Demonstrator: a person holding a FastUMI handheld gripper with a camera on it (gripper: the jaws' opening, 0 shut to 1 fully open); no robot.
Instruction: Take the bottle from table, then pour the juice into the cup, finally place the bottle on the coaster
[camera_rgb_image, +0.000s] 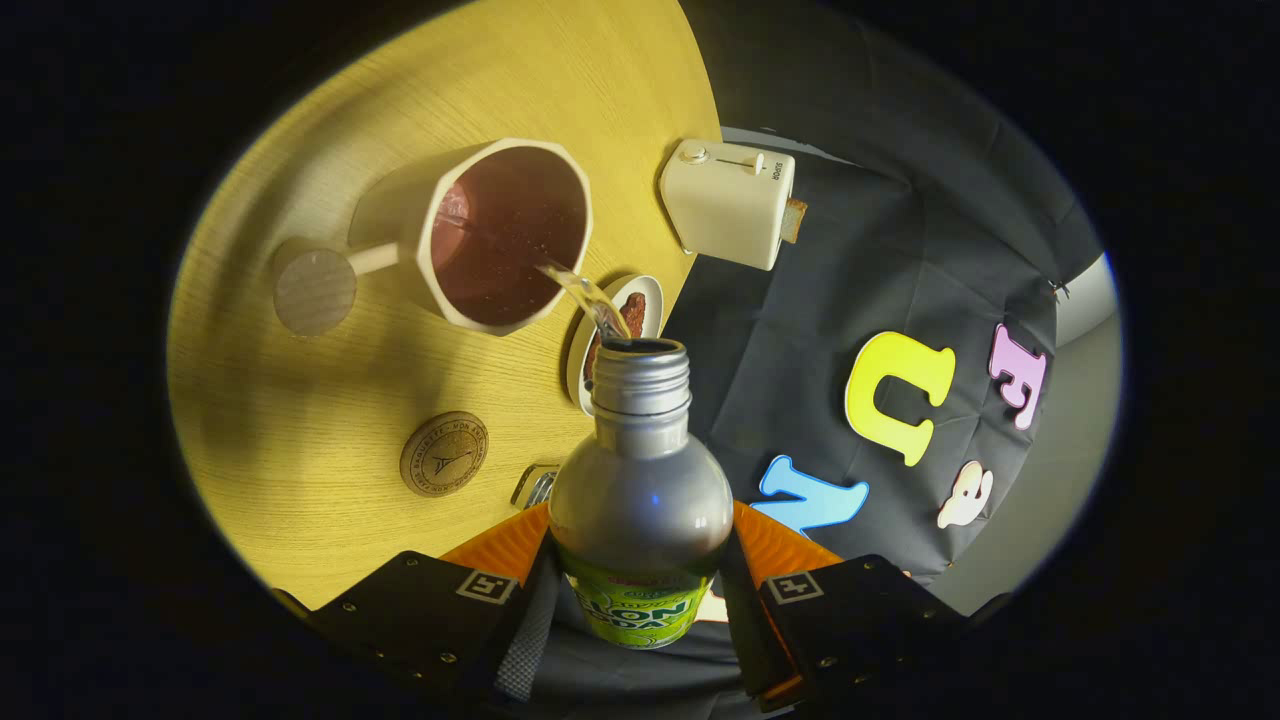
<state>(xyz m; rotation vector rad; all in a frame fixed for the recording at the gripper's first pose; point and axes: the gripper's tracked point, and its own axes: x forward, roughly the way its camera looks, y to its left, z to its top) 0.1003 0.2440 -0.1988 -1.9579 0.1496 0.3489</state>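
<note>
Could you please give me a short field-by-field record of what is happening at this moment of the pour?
gripper: gripper shut on the bottle, a finger on each side of its body
bottle: silver bottle, uncapped, tilted toward the cup
stream: juice running from the bottle's mouth into the cup
cup: faceted cup with a handle, dark liquid inside, on the wooden table
coaster: round coaster, bare, nearer the fingers than the cup
toaster: toaster beyond the bottle

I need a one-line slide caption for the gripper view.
Gripper shut on the silver bottle, pouring juice into the cup; coaster waits nearby.
</note>
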